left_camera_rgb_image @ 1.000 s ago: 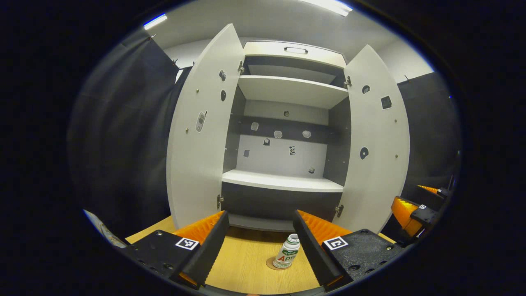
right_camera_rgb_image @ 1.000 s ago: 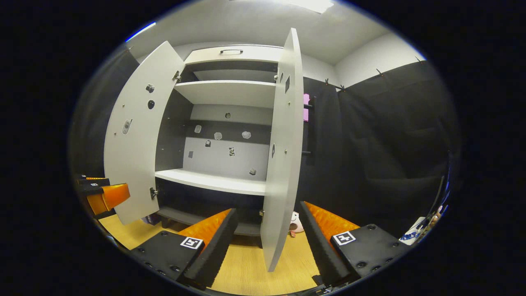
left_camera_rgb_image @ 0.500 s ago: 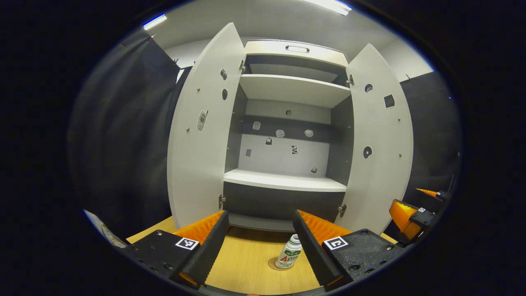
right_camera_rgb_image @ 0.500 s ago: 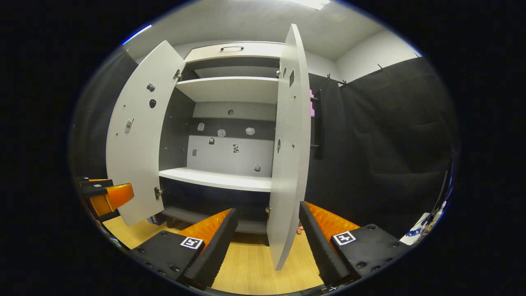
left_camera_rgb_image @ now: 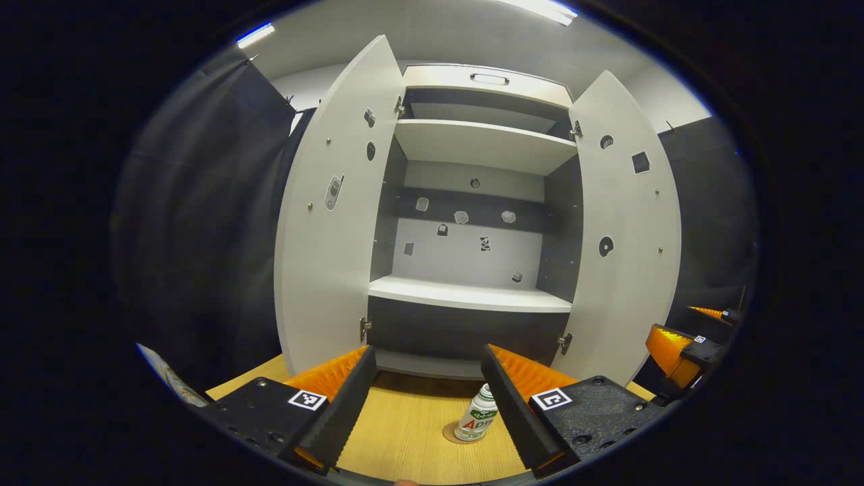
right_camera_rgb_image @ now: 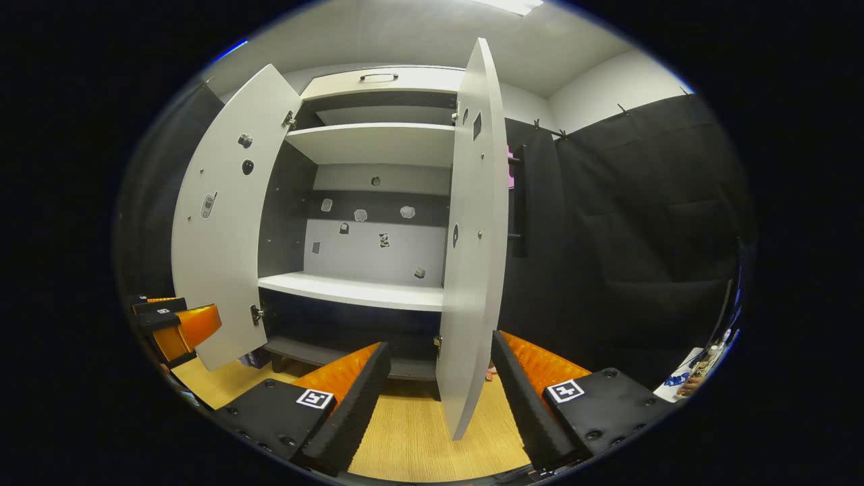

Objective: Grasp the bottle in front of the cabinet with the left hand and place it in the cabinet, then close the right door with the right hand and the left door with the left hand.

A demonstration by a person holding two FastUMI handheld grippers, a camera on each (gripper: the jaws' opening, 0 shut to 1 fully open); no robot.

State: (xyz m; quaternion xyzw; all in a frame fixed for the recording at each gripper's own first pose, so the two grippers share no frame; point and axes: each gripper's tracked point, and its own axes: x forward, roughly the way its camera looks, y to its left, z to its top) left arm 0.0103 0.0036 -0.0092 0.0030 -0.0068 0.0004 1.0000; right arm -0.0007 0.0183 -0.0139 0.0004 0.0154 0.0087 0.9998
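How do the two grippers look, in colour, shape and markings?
Both look alike. The left gripper and the right gripper each have two wedge-shaped fingers, orange and ribbed on top with black inner faces, set on textured black blocks with screws. Each block carries a small square black-and-white marker.

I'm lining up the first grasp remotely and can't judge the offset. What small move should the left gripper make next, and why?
Probably ease the left gripper forward and slightly right. Its jaws are open, but the bottle stands upright on the wooden floor hard against its right-hand finger, not centred in the gap, so closing now could knock it.
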